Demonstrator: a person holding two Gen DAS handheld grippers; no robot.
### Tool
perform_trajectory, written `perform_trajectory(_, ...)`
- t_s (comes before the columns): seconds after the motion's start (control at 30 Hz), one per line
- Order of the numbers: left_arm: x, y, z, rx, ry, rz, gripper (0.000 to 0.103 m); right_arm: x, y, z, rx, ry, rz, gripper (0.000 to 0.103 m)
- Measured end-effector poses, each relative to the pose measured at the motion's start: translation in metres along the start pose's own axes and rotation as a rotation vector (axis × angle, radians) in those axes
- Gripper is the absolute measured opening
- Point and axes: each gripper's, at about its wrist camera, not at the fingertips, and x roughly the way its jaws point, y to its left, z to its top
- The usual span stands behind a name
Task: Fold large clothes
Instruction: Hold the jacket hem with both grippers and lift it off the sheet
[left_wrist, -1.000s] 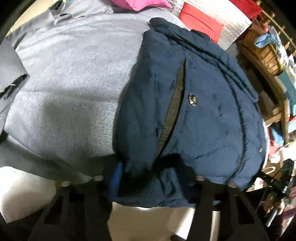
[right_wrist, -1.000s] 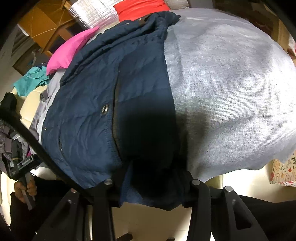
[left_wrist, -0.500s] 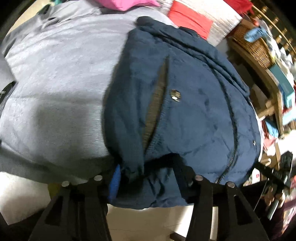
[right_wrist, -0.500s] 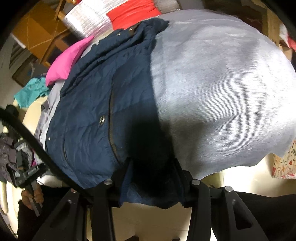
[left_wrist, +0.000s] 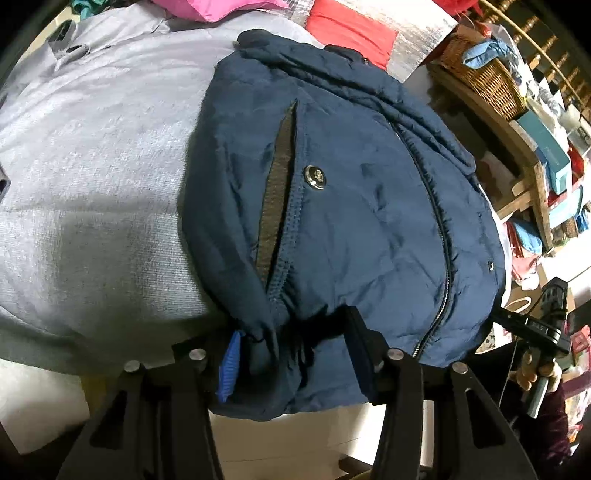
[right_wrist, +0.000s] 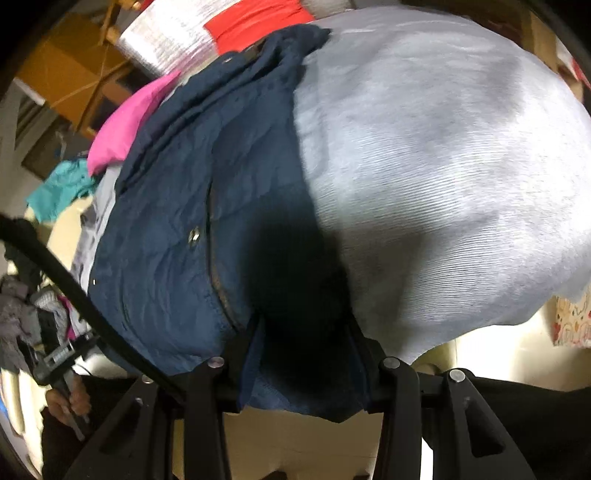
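Note:
A navy padded jacket (left_wrist: 362, 206) with a side pocket, a metal snap and a front zipper lies on a grey knitted cloth (left_wrist: 92, 177). It also shows in the right wrist view (right_wrist: 177, 236), on the same grey cloth (right_wrist: 443, 177). My left gripper (left_wrist: 291, 354) is shut on the jacket's bottom hem near the pocket. My right gripper (right_wrist: 303, 365) is shut on the hem too, at the jacket's other side, where the fabric lies in dark shadow.
Pink (left_wrist: 221, 7) and red (left_wrist: 351, 29) items and a silver sheet (right_wrist: 166, 37) lie at the far end. A wicker basket (left_wrist: 480, 74) and a cluttered wooden shelf (left_wrist: 543, 177) stand at the right. A teal cloth (right_wrist: 59, 188) lies at the left.
Both grippers keep their hold on the hem. The jacket has shifted a little in both views and looks more spread along the cloth.

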Motion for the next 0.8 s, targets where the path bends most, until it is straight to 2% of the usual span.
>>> perform_trajectory(0.1, -0.001, -0.006, 0.000, 0.033, -0.005, -0.010, 0.050, 0.002, 0.015, -0.005, -0.080, 0.034, 0.061, 0.045)
perform_trajectory(0.17, -0.006, -0.007, -0.002, 0.048, -0.012, -0.035, 0.050, -0.003, 0.027, -0.007, -0.144, 0.018, 0.084, 0.045)
perform_trajectory(0.27, -0.008, -0.006, 0.000, 0.034, -0.013, -0.070, 0.050, -0.011, 0.018, 0.001, -0.089, -0.029, 0.103, 0.045)
perform_trajectory(0.37, -0.009, -0.003, -0.002, 0.025, -0.009, -0.066, 0.052, -0.014, 0.009, 0.008, -0.041, -0.049, 0.113, 0.045)
perform_trajectory(0.4, -0.008, -0.004, -0.002, 0.027, -0.006, -0.063, 0.057, -0.010, 0.008, 0.010, -0.029, -0.044, 0.109, 0.045)
perform_trajectory(0.53, -0.006, -0.009, -0.004, 0.061, -0.009, -0.053, 0.059, 0.001, 0.011, 0.009, -0.045, -0.021, 0.048, 0.047)
perform_trajectory(0.57, -0.007, -0.009, -0.004, 0.062, -0.011, -0.057, 0.059, 0.000, 0.015, 0.007, -0.067, -0.019, 0.053, 0.046)
perform_trajectory(0.63, -0.008, -0.009, -0.005, 0.068, -0.014, -0.058, 0.054, 0.002, 0.025, 0.005, -0.110, 0.003, 0.105, 0.034)
perform_trajectory(0.7, -0.008, -0.007, -0.005, 0.067, -0.015, -0.042, 0.045, -0.002, 0.036, 0.001, -0.182, -0.021, 0.080, 0.033)
perform_trajectory(0.8, -0.006, -0.001, -0.003, 0.035, -0.008, -0.043, 0.044, 0.005, 0.035, 0.005, -0.157, 0.001, 0.071, 0.033)
